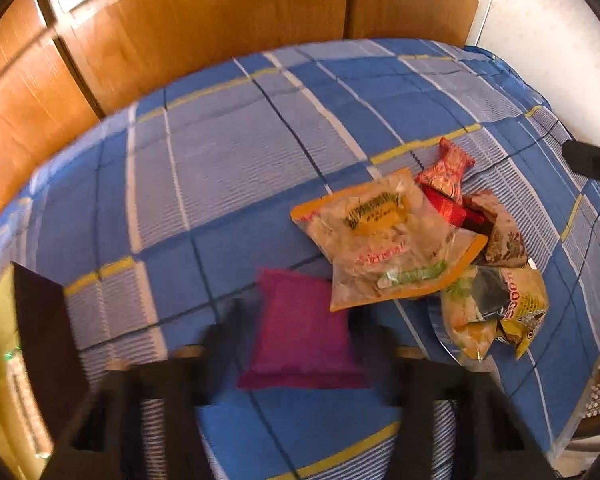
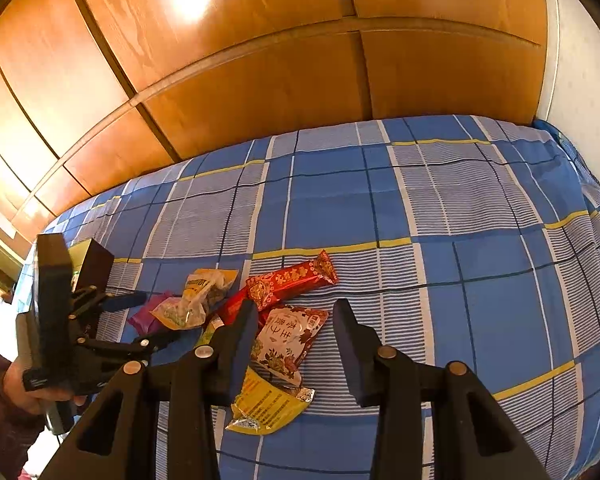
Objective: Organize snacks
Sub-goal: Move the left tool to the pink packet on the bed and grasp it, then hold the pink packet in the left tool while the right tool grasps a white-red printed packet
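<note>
A: Status on both sets of fingers?

B: My left gripper (image 1: 300, 344) straddles the flat magenta plastic snack packet (image 1: 300, 328), one finger on each side of it. The left wrist view is blurred, so I can't tell if the pads are pressing on it. My right gripper (image 2: 296, 312) is part open and holds nothing. It hangs over the white-and-red printed packet (image 2: 288, 340), which lies flat on the blue plaid bedsheet (image 2: 460, 220).

A: Where's the rest of the snacks?

B: In one loose pile:
- The clear orange-edged bag (image 1: 384, 240) overlaps the magenta packet's far corner.
- The red foil packet (image 2: 292, 282) is behind the printed one.
- The crumpled yellow packet (image 2: 264, 404) is under my right gripper's left finger.

A: Clearance?

B: There's wide bare sheet beyond the pile and to its right. The far edge of the bed butts against the wooden wardrobe doors (image 2: 260, 80), and the right edge drops off by the white wall (image 2: 580, 80). The dark brown box (image 1: 44, 340) stands on the left, near my left gripper.
</note>
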